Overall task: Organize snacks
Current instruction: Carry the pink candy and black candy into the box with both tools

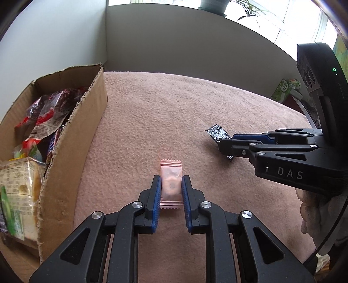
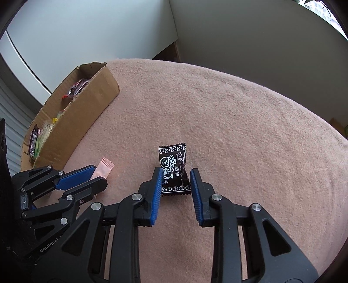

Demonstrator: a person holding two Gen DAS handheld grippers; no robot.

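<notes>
Left wrist view: left gripper (image 1: 171, 187) angled down, pinching pink candy (image 1: 171, 174) on blanket (image 1: 152, 108). Right gripper (image 2: 176, 177) clamps black candy (image 2: 174, 165). Box (image 1: 71, 139) at left edge; blanket open beyond.

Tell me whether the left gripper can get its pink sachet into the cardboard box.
Probably yes: the left gripper grips the pink sachet, the open-topped cardboard box sits just beside it, and only bare blanket lies between.

Soft daylight from the overexposed window (image 1: 293, 19) behind my station, evenly lit pink surface (image 1: 174, 108), faint shadows beneath my gripper arms, sharp central focus, strong fisheye curvature, dark vignetted corners in both views.
</notes>
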